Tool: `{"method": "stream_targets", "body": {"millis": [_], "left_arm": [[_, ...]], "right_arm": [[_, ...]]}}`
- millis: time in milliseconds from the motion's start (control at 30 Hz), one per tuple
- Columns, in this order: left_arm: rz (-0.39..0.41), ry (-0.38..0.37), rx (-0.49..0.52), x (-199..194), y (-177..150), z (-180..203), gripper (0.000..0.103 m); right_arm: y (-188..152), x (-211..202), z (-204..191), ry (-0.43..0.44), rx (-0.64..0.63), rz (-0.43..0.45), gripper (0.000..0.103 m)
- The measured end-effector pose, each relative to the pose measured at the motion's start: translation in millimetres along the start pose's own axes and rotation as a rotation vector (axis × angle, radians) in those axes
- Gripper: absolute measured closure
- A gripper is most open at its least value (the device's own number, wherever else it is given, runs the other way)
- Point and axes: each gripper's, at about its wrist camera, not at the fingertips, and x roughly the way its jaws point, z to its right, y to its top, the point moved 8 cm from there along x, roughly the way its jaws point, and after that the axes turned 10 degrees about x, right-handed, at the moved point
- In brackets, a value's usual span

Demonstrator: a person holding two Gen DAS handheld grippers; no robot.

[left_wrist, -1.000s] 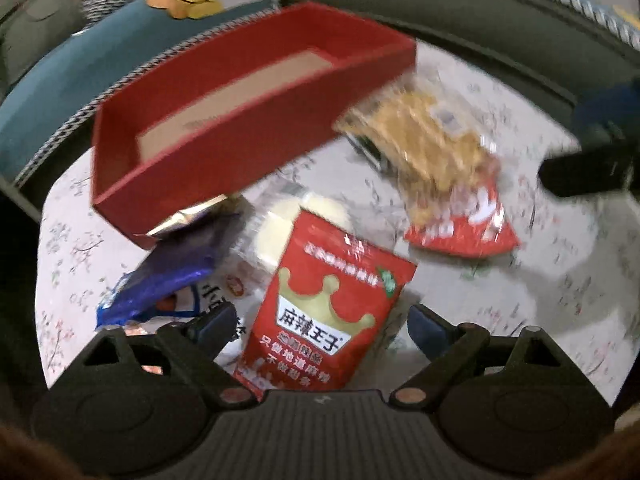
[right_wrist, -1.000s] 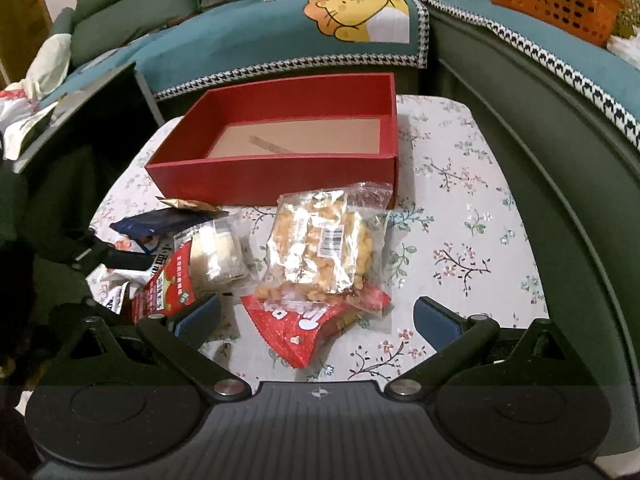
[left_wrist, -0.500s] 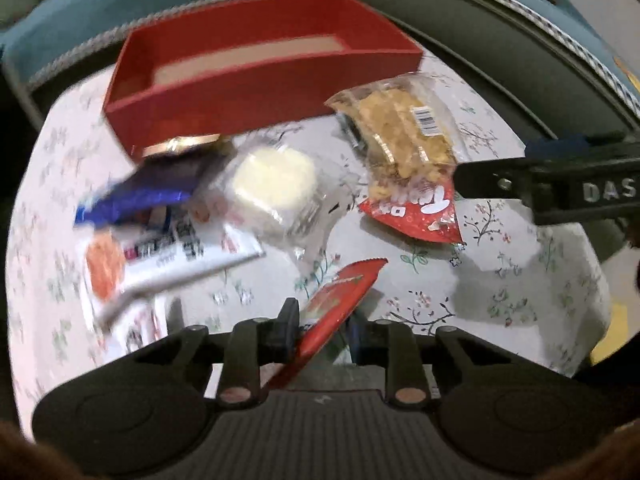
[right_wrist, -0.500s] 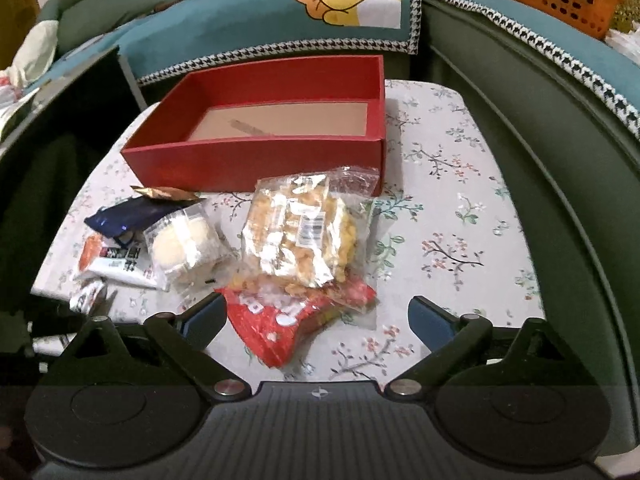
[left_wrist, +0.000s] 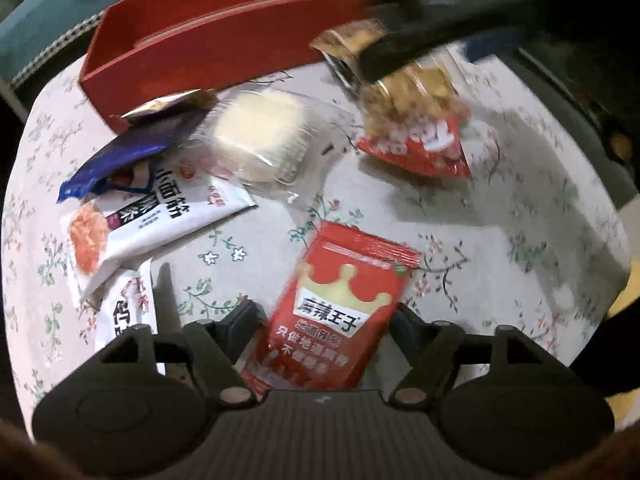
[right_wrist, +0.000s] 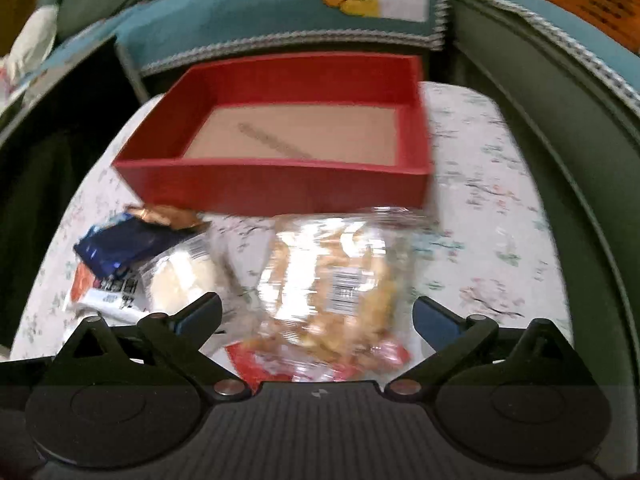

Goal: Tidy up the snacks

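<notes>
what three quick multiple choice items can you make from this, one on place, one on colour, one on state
1. Where is the red box relative to the clear snack bag?
A. behind it on the table
B. under it
C. off the table

2. What colour is the crown on the red packet?
A. blue
B. yellow
C. black

3. What state is the red box in?
A. full of snacks
B. closed with a lid
C. open, no snacks inside

Answers:
1 A, the right view shows the box farther back.
2 B, the left view shows a yellow crown.
3 C, only its bare brown floor shows.
</notes>
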Motion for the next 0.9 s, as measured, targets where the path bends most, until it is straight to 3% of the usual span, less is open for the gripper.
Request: {"method": "stream_targets", "body": {"millis": [100,167,233,400,633,800,833,867,900], "left_arm": [[-0.008,0.010,0.031,1,-2,5,0.000],[-0.012,0.017,0.040,-1,-5,3,0.000],[-0.013,0.015,0.032,-1,-7,0,0.000],[-0.004,-0.009,-0.011,-7,-6,-8,0.000],[0.014,0.011,0.013,-17,-5,-16,0.000],[0.000,0.028,0.066,-6,-1,-4,0.000],[-0.004,0.028,0.055,-7,-1,-3,0.002],[-0.009,0.023,0.051,-10,0,0,0.013],[-0.015,0.019,0.048,-12,1,3,0.015]], "right_arm": [[-1,20,-14,-0.046,-0.087,-0.009,0.003],[1,35,-3,-0.121,-0.092,-0.024,0.021],[-1,38,12,-0.096,-0.032,-0.050,0.025],[-17,13,22,-0.015,-0.030,-0.072,0.027],[-34,-47,30,0.066,-0.033,-0.006,0.027],[-36,-55,30,0.134,-0.021,0.007,0.027],[-37,-55,30,0.140,-0.023,0.003,0.027],[-37,-56,30,0.145,-0.027,0.001,0.027],[-38,-57,30,0.147,-0.030,0.003,0.027]]}}
